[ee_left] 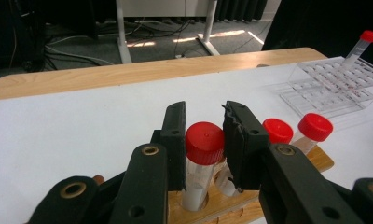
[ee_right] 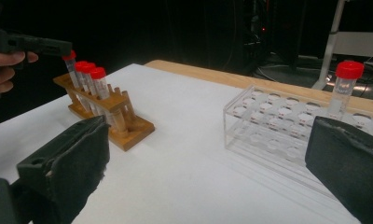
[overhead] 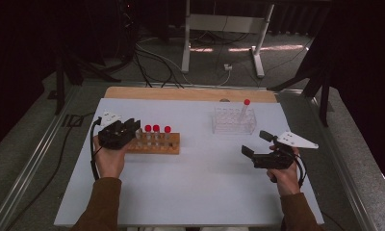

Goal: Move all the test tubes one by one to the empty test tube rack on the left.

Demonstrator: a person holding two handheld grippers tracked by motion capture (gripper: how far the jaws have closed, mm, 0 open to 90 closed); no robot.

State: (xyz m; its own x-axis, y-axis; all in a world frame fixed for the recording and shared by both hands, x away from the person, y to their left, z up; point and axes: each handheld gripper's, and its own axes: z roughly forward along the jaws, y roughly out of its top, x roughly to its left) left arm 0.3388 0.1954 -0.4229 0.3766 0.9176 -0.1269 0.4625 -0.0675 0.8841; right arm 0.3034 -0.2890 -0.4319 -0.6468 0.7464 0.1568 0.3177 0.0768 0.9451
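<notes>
A wooden rack (overhead: 154, 143) stands left of the table's centre and holds several red-capped tubes (overhead: 156, 128). My left gripper (overhead: 134, 127) is at the rack's left end. Its jaws press on both sides of the cap of the end tube (ee_left: 204, 142), which stands in its hole. Two more capped tubes (ee_left: 315, 127) stand behind it. My right gripper (overhead: 255, 143) hovers at the right, wide open and holding nothing, in front of a clear plastic rack (overhead: 234, 121). That rack holds one red-capped tube (overhead: 244, 109) at its far right.
The white table top (overhead: 200, 183) ends at a wooden strip (overhead: 190, 93) along the far side. Beyond it are a stand's metal legs (overhead: 186, 43) and cables on the floor. From the right gripper view, the wooden rack (ee_right: 114, 119) is left and the clear rack (ee_right: 278, 126) right.
</notes>
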